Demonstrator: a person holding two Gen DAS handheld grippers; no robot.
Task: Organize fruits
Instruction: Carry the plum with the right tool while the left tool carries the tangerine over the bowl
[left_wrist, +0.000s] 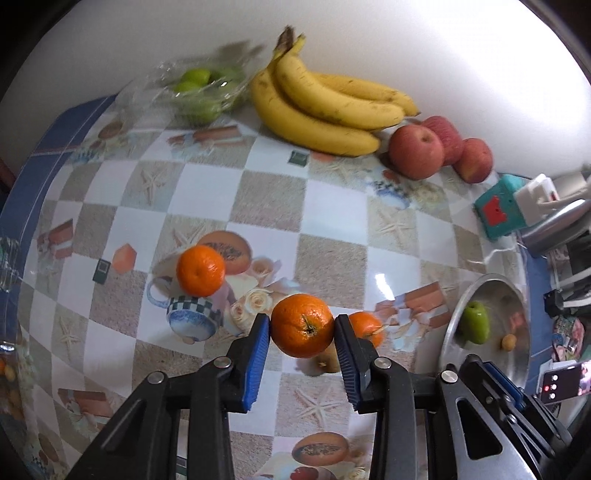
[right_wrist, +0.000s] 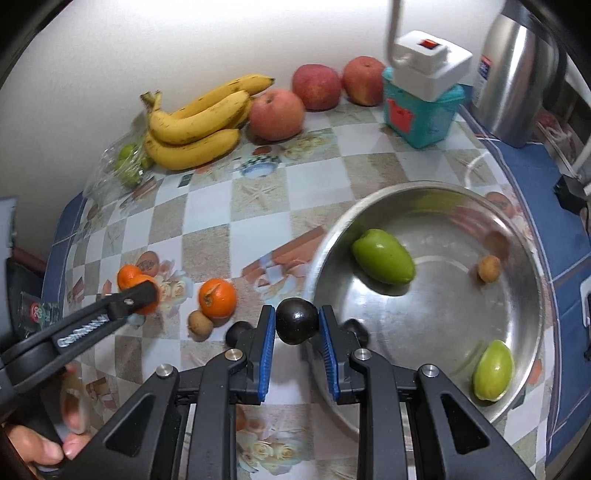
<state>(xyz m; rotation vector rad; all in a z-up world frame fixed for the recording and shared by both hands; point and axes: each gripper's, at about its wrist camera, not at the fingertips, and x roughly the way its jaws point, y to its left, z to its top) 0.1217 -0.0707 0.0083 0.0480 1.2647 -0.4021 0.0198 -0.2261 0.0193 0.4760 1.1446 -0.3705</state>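
My left gripper (left_wrist: 302, 319) is shut on an orange (left_wrist: 302, 332), its blue pads pressing both sides, and the orange hangs a little above the table. In the right wrist view the same left gripper (right_wrist: 144, 295) shows at the left with that orange (right_wrist: 149, 306). Two more oranges (left_wrist: 200, 270) (left_wrist: 365, 326) and a small brown fruit (left_wrist: 327, 362) lie on the table. My right gripper (right_wrist: 297, 314) is shut on a dark round fruit (right_wrist: 297, 326) at the near rim of the metal bowl (right_wrist: 332, 236). Two green fruits (right_wrist: 384, 255) (right_wrist: 493, 371) and a small brown one (right_wrist: 488, 268) lie in the bowl.
Against the back wall lie a bunch of bananas (left_wrist: 325, 107), three red apples (left_wrist: 415, 151) and a clear bag of green fruits (left_wrist: 199, 92). A teal box (right_wrist: 417, 110) and a steel kettle (right_wrist: 517, 74) stand at the back right. Another dark fruit (right_wrist: 236, 334) sits beside my right gripper.
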